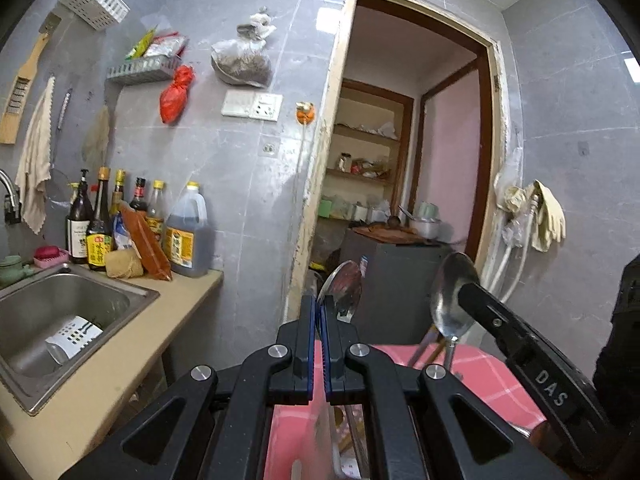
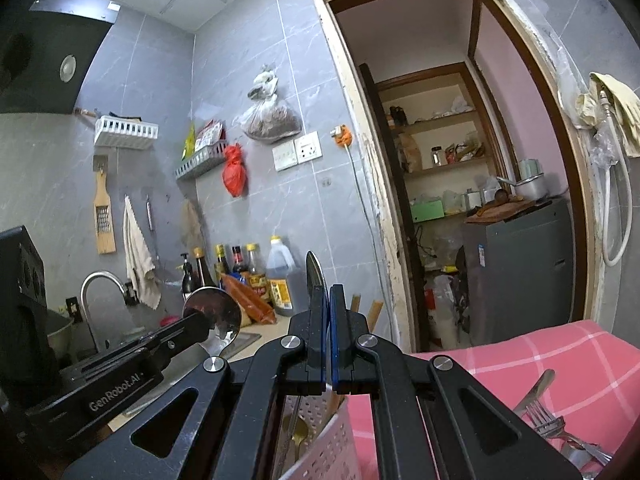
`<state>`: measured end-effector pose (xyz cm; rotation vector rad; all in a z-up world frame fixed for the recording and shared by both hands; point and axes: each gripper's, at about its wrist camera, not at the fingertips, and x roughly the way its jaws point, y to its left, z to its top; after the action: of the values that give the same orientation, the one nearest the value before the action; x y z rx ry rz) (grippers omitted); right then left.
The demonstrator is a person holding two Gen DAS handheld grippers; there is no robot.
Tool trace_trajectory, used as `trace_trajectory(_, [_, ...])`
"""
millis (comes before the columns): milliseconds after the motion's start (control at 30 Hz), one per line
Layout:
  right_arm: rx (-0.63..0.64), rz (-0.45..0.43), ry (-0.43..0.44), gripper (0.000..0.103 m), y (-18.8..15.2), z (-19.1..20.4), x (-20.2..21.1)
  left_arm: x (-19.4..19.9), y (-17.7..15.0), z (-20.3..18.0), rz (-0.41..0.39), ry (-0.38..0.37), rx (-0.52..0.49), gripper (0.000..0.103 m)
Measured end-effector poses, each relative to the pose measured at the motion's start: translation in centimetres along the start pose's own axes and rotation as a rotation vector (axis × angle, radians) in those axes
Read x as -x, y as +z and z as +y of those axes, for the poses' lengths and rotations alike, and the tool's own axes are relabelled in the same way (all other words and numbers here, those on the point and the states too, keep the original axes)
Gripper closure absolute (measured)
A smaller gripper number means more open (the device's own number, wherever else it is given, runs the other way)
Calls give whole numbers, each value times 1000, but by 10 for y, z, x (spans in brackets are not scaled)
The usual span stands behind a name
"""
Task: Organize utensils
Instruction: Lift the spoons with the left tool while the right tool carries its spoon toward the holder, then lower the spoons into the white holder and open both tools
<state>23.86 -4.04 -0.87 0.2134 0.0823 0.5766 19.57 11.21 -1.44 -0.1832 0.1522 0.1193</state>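
Note:
My left gripper (image 1: 319,304) is shut on a steel spoon (image 1: 344,286) that stands bowl up between its blue pads. To its right, the right gripper (image 1: 466,294) is shut on a second steel spoon (image 1: 452,300), also bowl up. In the right wrist view that gripper (image 2: 328,294) holds its spoon (image 2: 316,276) edge-on, and the left gripper (image 2: 200,320) with its spoon (image 2: 214,310) shows at the left. Below the fingers stands a white perforated utensil holder (image 2: 324,444) with a gold spoon (image 2: 298,436) and chopsticks (image 2: 374,312) in it.
A pink checked cloth (image 2: 520,364) covers the surface below, with several forks (image 2: 552,424) lying on it at the right. To the left are a steel sink (image 1: 132,300) with another white holder (image 1: 74,338) lying in it, and sauce bottles (image 1: 120,224) on the counter. A doorway (image 1: 404,160) lies ahead.

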Motion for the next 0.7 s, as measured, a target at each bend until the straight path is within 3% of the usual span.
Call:
trace_trajectory(533, [29, 151, 44, 99, -3, -6, 0, 8, -6, 8, 166, -113, 78, 94])
trace_trajectory(700, [23, 169, 50, 94, 2, -7, 4, 17, -3, 6, 166, -116, 93, 72])
